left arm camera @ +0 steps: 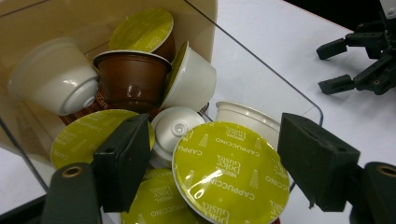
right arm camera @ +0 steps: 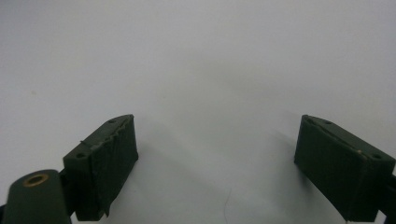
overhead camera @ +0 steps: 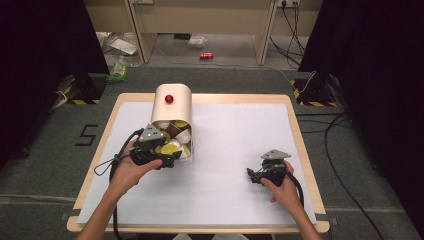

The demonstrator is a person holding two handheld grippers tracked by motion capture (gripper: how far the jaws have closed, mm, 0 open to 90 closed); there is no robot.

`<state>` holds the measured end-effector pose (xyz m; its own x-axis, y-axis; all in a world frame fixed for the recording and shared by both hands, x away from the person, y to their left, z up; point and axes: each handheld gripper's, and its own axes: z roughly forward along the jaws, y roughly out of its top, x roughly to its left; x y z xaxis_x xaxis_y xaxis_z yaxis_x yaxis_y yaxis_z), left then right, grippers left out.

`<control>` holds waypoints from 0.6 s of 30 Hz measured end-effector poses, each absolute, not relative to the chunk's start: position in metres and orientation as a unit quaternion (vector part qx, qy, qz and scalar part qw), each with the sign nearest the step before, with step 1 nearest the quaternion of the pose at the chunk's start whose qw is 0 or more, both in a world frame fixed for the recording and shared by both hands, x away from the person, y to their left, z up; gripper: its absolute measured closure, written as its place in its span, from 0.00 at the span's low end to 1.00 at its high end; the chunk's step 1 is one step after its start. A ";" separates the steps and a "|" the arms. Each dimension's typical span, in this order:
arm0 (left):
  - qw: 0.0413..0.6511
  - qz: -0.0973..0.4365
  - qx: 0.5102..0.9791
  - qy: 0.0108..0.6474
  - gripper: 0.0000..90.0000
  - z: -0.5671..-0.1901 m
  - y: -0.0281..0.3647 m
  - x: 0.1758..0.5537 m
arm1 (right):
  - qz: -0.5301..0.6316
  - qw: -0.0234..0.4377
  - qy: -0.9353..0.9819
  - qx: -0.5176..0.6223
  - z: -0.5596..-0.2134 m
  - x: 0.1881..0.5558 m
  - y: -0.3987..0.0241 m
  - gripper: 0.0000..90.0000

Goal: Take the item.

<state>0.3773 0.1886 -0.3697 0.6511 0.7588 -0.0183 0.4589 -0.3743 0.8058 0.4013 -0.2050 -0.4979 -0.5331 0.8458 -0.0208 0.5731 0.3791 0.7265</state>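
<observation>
Hovering wide over coffee capsules (left arm camera: 224, 177) heaped in a clear-fronted dispenser (overhead camera: 171, 107), left tool (left arm camera: 212, 170).

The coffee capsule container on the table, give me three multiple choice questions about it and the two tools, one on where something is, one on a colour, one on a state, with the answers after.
1. Where is the left tool?
A. At the open front of the capsule container
B. At the table's far right corner
C. On the floor

2. What colour is the lid of the capsule between the left tool's jaws?
A. Red
B. Yellow-green
C. Blue

3. What state is the right tool in?
A. Shut on a capsule
B. Shut on nothing
C. Open, holding nothing

Answers:
1 A: the high view shows it at the container's clear front, among the capsules.
2 B: the left gripper view shows a yellow-green foil lid printed Cappuccino.
3 C: the right gripper view shows its jaws wide apart over the bare white table cover.
</observation>
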 end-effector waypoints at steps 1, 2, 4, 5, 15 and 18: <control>0.410 0.180 0.811 0.376 0.29 -0.370 0.189 0.378 | 0.342 0.200 0.806 0.440 -0.498 0.401 -0.205 0.15; 0.405 0.180 0.814 0.376 0.30 -0.371 0.189 0.380 | 0.342 0.200 0.806 0.440 -0.498 0.401 -0.205 0.15; 0.401 0.180 0.815 0.377 0.31 -0.371 0.189 0.381 | 0.342 0.200 0.806 0.440 -0.498 0.401 -0.205 0.15; 0.398 0.180 0.817 0.376 0.31 -0.371 0.189 0.381 | 0.341 0.199 0.806 0.440 -0.498 0.401 -0.205 0.15; 0.388 0.186 0.824 0.368 0.45 -0.373 0.192 0.379 | 0.342 0.199 0.806 0.440 -0.498 0.401 -0.205 0.15; 0.382 0.196 0.827 0.362 0.46 -0.372 0.190 0.378 | 0.342 0.200 0.806 0.440 -0.498 0.401 -0.205 0.15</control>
<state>0.3784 0.1902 -0.3722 0.6605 0.7493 0.0476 0.4490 -0.4450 0.7748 0.4013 -0.2050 -0.4979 -0.5331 0.8458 -0.0211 0.5731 0.3794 0.7264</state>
